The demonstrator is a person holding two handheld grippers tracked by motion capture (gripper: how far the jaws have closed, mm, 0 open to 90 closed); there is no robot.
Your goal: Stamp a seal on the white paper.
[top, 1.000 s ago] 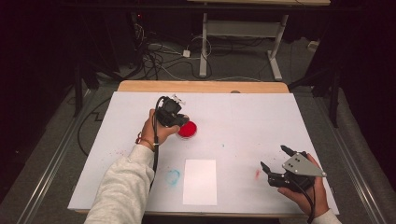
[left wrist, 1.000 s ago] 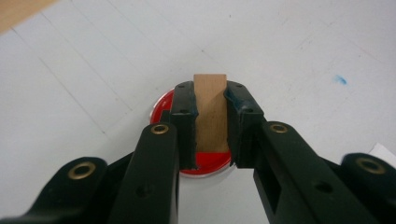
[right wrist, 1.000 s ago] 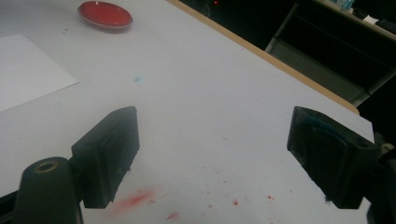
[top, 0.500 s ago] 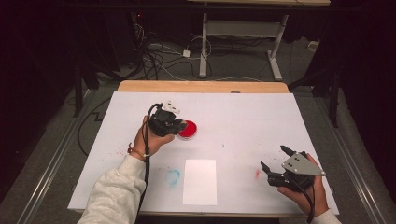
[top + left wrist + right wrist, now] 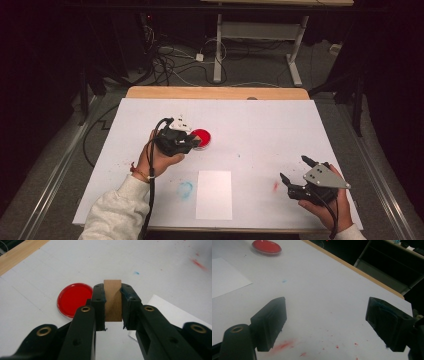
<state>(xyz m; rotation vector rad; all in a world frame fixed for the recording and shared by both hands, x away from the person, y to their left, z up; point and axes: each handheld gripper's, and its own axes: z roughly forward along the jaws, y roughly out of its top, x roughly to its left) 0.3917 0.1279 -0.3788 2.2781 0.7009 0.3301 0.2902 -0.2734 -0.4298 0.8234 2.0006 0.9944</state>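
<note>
- Your right gripper rests near the table's front edge, jaws spread wide, nothing between them.
- Your left gripper clamps a wooden block just beside the red dish.

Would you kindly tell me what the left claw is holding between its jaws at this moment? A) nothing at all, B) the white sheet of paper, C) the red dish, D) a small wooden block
D: in the left gripper view the left claw is shut on a small wooden block, while the red dish lies apart on the table.
</note>
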